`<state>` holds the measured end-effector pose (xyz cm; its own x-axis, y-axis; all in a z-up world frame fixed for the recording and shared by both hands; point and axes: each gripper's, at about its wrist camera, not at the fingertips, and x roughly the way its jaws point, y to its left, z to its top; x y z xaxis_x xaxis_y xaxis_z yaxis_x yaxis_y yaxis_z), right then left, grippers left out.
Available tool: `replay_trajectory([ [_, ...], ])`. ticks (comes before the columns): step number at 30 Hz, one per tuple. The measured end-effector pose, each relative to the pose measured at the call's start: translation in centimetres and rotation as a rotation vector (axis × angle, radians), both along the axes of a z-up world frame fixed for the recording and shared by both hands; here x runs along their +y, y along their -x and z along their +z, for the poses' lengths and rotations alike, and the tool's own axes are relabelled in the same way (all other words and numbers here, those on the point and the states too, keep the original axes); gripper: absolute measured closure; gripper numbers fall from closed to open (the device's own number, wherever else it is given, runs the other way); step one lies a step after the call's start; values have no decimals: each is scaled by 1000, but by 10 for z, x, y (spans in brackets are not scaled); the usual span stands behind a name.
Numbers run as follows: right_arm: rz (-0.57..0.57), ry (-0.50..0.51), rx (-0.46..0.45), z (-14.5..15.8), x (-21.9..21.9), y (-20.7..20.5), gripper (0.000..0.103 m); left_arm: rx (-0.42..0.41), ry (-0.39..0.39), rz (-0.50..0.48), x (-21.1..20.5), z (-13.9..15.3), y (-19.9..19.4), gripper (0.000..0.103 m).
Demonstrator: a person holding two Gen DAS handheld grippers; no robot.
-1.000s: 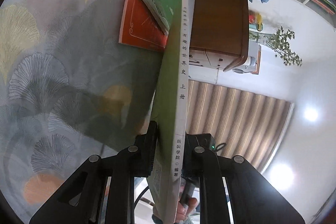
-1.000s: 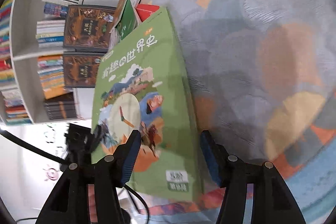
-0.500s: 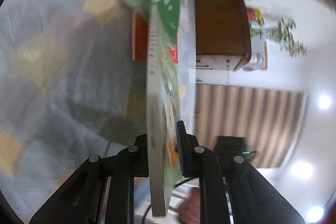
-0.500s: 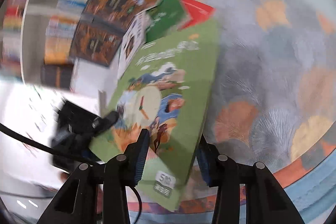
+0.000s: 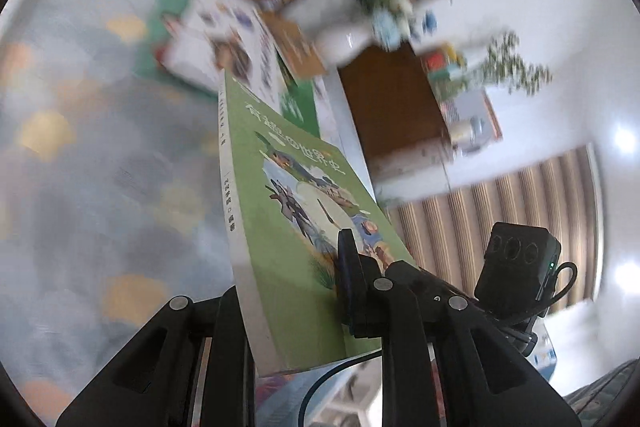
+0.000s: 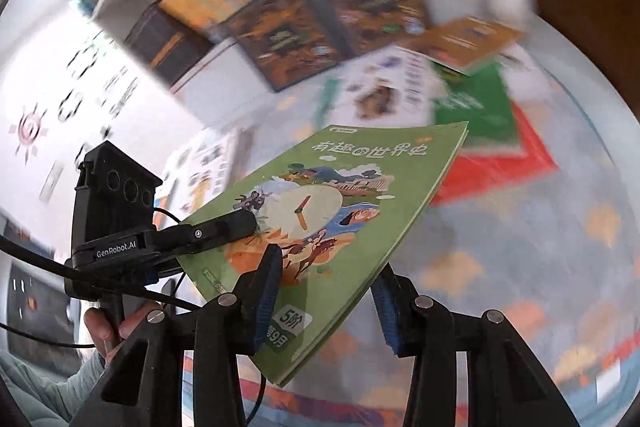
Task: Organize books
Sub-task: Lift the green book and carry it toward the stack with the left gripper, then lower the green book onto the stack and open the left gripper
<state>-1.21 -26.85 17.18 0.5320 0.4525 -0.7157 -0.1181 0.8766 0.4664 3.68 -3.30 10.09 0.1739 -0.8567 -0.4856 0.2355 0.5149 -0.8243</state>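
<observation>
The green book (image 6: pixel 320 223) is off the rug (image 6: pixel 520 247), tilted, cover up. Your left tool (image 5: pixel 288 291) clamps its spine edge. Your right tool (image 6: pixel 324 287) straddles the bottom corner, narrowed; grip unclear. More books (image 6: pixel 460 99) lie on the rug beyond, blurred.

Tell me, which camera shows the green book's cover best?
The right wrist view: the green book faces it, with title and clock picture clear. The left wrist view sees the same book slanted, mostly spine and foreshortened cover.
</observation>
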Motion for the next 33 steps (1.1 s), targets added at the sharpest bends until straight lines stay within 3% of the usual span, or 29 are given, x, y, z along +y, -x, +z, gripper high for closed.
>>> replay_trajectory([
  [7,233,-29,-32,-8,112,-83,60,-64,-74,265,115,14,-25,87],
  [14,381,-45,3,-42,212,-161,59,-43,-148,471,211,-8,-64,87],
  [23,436,-32,86,-78,269,-213,59,12,-151,558,255,-44,-92,86],
  [24,441,-34,107,-85,272,-216,59,21,-162,559,257,-47,-92,83],
  [30,453,-13,202,-116,283,-215,59,84,-327,570,264,-63,-77,72],
  [33,450,13,188,-116,279,-211,59,115,-447,588,267,-64,-62,70],
])
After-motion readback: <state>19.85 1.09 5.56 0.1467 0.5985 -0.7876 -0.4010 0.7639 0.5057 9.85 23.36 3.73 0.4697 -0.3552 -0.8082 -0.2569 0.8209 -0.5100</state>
